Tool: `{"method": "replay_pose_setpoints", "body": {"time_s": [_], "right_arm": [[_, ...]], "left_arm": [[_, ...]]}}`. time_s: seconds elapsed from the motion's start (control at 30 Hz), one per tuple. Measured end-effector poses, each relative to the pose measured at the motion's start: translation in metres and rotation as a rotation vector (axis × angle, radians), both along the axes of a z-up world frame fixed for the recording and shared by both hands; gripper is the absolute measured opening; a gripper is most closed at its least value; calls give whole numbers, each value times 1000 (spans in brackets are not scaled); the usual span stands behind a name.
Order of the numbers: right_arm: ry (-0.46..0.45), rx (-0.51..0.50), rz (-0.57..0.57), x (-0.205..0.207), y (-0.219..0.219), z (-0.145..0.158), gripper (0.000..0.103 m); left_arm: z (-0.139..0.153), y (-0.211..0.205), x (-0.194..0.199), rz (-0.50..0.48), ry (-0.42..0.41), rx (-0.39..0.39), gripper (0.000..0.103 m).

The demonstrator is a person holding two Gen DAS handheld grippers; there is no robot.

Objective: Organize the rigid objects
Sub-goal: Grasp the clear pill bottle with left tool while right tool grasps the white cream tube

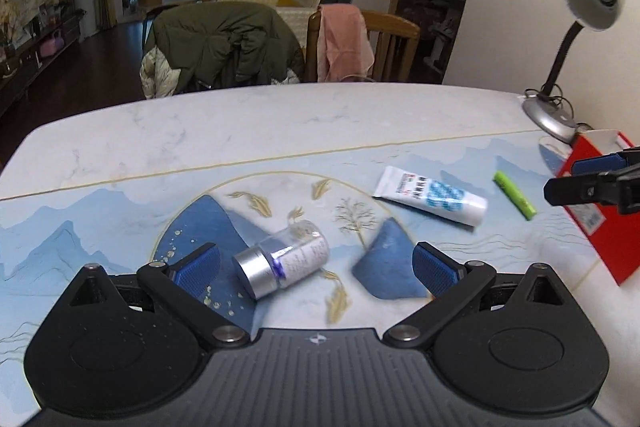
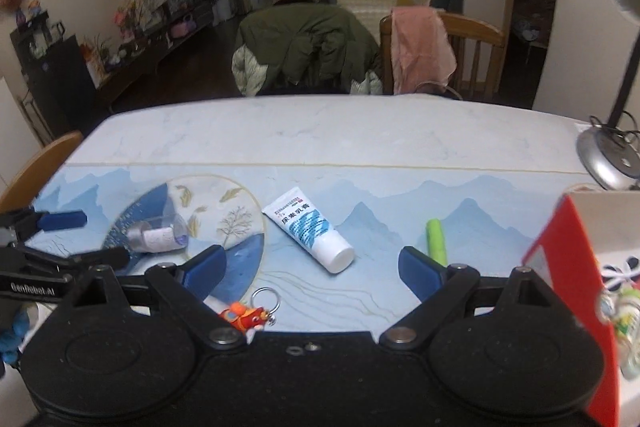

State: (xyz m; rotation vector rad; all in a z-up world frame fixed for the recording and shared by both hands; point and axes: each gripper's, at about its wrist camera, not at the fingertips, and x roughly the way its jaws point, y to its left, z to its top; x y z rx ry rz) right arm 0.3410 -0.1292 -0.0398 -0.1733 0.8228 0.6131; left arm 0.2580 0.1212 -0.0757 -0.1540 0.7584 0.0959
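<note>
A clear bottle with a silver cap [image 1: 282, 258] lies on its side on the blue-patterned table, between the open fingers of my left gripper [image 1: 316, 265]; it also shows in the right wrist view [image 2: 158, 237]. A white cream tube [image 1: 432, 195] [image 2: 310, 229] and a green stick [image 1: 515, 195] [image 2: 436, 241] lie further right. My right gripper [image 2: 312, 267] is open and empty, just short of the tube and the stick. An orange keychain toy [image 2: 250, 315] lies under it. A red box [image 2: 576, 291] [image 1: 600, 211] stands at the right.
A desk lamp [image 1: 560, 67] stands at the table's far right corner, its base [image 2: 608, 159] behind the red box. Chairs draped with a green jacket [image 1: 224, 47] and a pink cloth [image 1: 344, 39] stand at the far edge. The right gripper's fingers [image 1: 576, 187] reach in beside the box.
</note>
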Motion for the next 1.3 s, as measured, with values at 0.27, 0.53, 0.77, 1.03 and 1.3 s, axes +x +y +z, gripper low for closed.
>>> {"method": "replay_pose_setpoints", "body": {"time_s": [0.27, 0.53, 0.77, 1.03, 1.3], "right_arm": [[26, -98, 75, 35, 28, -37, 88], [25, -154, 148, 62, 52, -63, 84], [44, -173, 183, 74, 64, -83, 78], [30, -170, 172, 74, 67, -95, 63], [12, -168, 157, 66, 70, -94, 43]], "left_arm": [[-33, 16, 33, 39, 76, -8, 103], [-48, 23, 49, 247, 118, -86, 103], [-59, 22, 58, 360, 147, -99, 103], [-62, 15, 59, 423, 148, -94, 102], [-58, 11, 53, 434, 127, -90, 75]]}}
